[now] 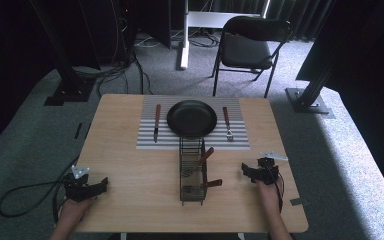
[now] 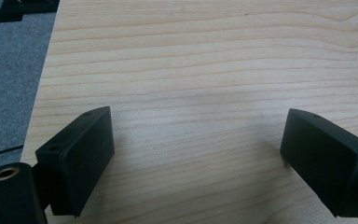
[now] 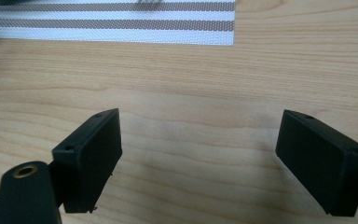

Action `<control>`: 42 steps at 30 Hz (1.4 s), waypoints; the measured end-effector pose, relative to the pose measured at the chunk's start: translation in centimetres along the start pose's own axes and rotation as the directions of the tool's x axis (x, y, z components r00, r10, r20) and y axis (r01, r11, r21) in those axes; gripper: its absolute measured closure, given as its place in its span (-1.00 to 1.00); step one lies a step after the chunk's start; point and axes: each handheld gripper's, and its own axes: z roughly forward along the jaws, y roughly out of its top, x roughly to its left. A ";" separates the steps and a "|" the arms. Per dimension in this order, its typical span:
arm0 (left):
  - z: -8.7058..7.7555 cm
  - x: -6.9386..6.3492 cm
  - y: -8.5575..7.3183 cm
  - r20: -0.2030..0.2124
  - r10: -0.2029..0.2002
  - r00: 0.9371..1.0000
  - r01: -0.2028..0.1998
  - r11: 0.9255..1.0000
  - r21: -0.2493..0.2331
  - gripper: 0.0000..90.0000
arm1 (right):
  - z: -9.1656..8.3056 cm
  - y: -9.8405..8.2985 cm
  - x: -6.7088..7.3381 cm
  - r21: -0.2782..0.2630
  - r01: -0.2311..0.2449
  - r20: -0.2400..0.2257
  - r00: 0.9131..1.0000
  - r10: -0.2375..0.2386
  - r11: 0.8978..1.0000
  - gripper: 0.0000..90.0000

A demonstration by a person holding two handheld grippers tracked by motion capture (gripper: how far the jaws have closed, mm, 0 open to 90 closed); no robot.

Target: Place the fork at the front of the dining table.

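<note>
A black plate (image 1: 192,118) sits on a striped placemat (image 1: 150,141) at the table's far middle. A knife (image 1: 156,122) with a brown handle lies to its left, a fork (image 1: 227,123) to its right. A black wire caddy (image 1: 192,170) in front of the mat holds more wooden-handled utensils (image 1: 206,156). My left gripper (image 1: 102,184) rests open near the table's front left; its jaws stand wide over bare wood (image 2: 196,154). At the front right, my right gripper (image 1: 244,170) is open too, with nothing between its jaws (image 3: 198,156).
The wooden table (image 1: 130,165) stands on grey carpet. A black folding chair (image 1: 248,47) stands behind it, with black stand legs (image 1: 310,92) at both sides. A cable (image 1: 25,192) trails off the left gripper. The placemat's corner (image 3: 168,23) lies ahead of the right gripper.
</note>
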 end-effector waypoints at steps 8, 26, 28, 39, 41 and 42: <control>0.0 0.0 0.0 0.000 0.000 1.000 0.000 1.000 0.000 -0.79 | -1.1 -1.3 -0.1 -0.029 0.039 0.081 0.996 -0.037 0.999 -0.71; 0.0 0.0 0.0 0.000 -0.001 1.000 0.001 1.000 0.001 -0.79 | -4.4 -4.4 -1.4 -0.079 -0.027 0.220 0.975 0.044 0.997 -0.72; 0.0 0.0 0.0 0.000 -0.001 1.000 0.001 1.000 0.001 -0.79 | -4.7 -4.6 -1.5 -0.081 -0.032 0.218 0.975 0.049 0.996 -0.72; 0.0 0.0 0.0 0.000 -0.001 1.000 0.001 1.000 0.001 -0.79 | -5.7 -6.4 -2.9 -0.042 -0.063 0.244 0.967 0.071 0.997 -0.71; 0.0 0.0 0.0 0.000 -0.001 1.000 0.001 1.000 0.001 -0.79 | -5.8 -6.5 -2.9 -0.024 -0.065 0.248 0.966 0.069 0.998 -0.71; 0.0 0.0 0.0 0.000 -0.001 1.000 0.001 1.000 0.001 -0.79 | -5.8 -6.5 -3.0 -0.023 -0.068 0.240 0.968 0.071 0.997 -0.71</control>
